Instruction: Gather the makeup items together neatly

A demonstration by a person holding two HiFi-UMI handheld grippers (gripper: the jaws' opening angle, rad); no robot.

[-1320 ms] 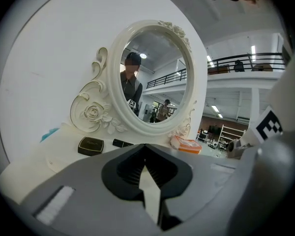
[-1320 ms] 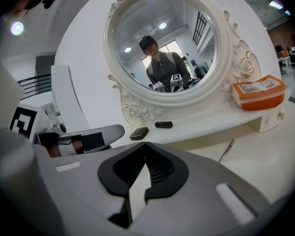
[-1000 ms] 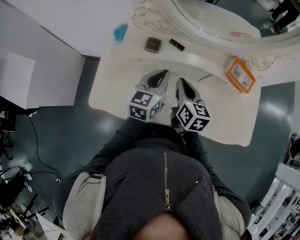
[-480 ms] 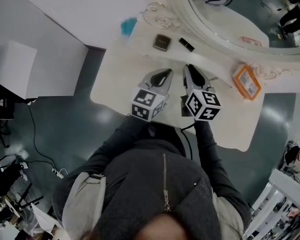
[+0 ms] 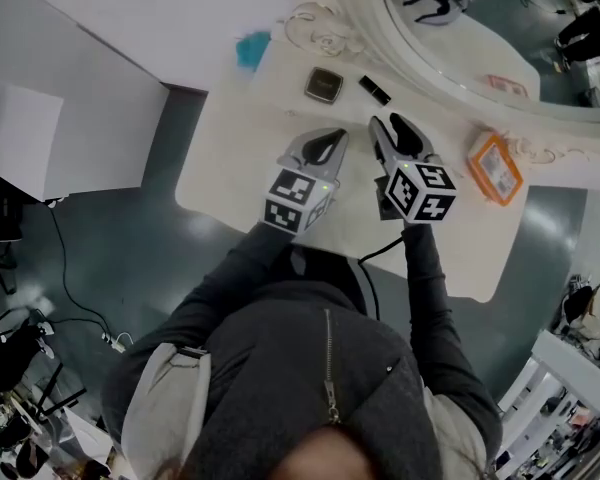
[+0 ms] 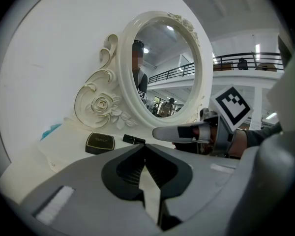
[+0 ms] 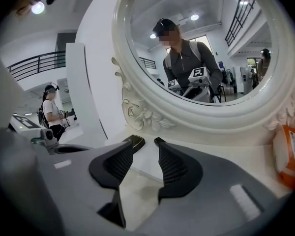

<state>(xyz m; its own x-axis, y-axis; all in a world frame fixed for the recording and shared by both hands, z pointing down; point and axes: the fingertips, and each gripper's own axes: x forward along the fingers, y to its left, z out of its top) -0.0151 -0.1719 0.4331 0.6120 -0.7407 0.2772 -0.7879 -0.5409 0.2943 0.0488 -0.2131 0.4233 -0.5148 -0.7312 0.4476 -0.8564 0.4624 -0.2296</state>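
The compact [image 5: 325, 85] and the lipstick [image 5: 374, 90] lie just beside each other at the back of the desk [image 5: 240, 168], under the mirror [image 5: 460, 28]. The orange box [image 5: 495, 166] sits well apart to the right, so the gathering seems barely begun.

The right claw [image 5: 405, 133] points toward the compact and lipstick. Its jaws have just been opening and now stand apart with only bare desk between them. That looks like readying to take one of the two small items ahead.

The left claw [image 5: 325, 146] is fully closed on nothing and is held alongside. It is likely waiting, or kept shut so it can nudge an item.

A blue thing [image 5: 251, 48] at the back left corner may be a sponge, but it is too blurred to say.
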